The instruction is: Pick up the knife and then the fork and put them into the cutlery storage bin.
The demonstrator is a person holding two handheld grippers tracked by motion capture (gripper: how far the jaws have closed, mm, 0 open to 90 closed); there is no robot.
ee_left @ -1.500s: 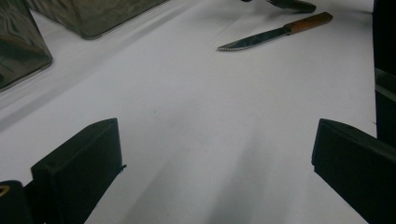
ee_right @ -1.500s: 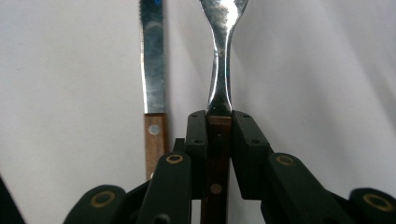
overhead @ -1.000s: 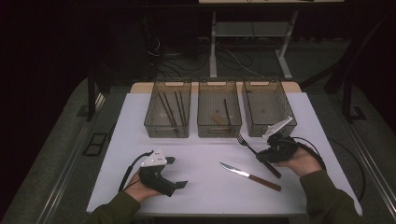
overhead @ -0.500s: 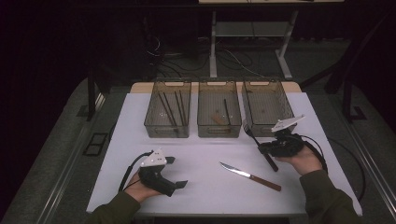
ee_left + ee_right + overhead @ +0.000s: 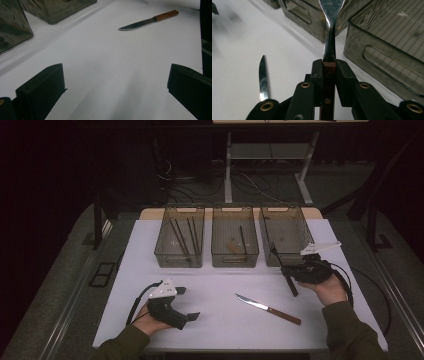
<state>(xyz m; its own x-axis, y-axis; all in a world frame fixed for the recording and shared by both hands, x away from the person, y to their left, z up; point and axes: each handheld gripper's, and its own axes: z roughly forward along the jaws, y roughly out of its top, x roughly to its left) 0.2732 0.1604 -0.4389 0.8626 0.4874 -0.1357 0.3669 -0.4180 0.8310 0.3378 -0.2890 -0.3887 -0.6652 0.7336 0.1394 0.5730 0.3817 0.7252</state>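
Observation:
My right gripper (image 5: pixel 290 272) is shut on the wooden handle of a fork (image 5: pixel 278 260), held off the table at the right. The fork's metal neck (image 5: pixel 329 47) rises from between the jaws (image 5: pixel 329 67) and points at the front of the right-hand clear bin (image 5: pixel 300 227). A wooden-handled knife (image 5: pixel 267 309) lies flat on the white table (image 5: pixel 220 285), left of the right hand. My left gripper (image 5: pixel 187 303) rests at the front left, open, with nothing between its jaws (image 5: pixel 115 77). The knife (image 5: pixel 150 21) lies well ahead of it.
Three clear bins stand in a row at the back of the table. The left bin (image 5: pixel 165 237) holds several dark sticks, the middle bin (image 5: pixel 217 237) a few utensils, and the right bin (image 5: pixel 387 50) looks bare. Dark floor surrounds the table.
The fork lay on the table under the right gripper; now it is lifted clear and tilted toward the right bin. The left gripper and the knife have not moved.

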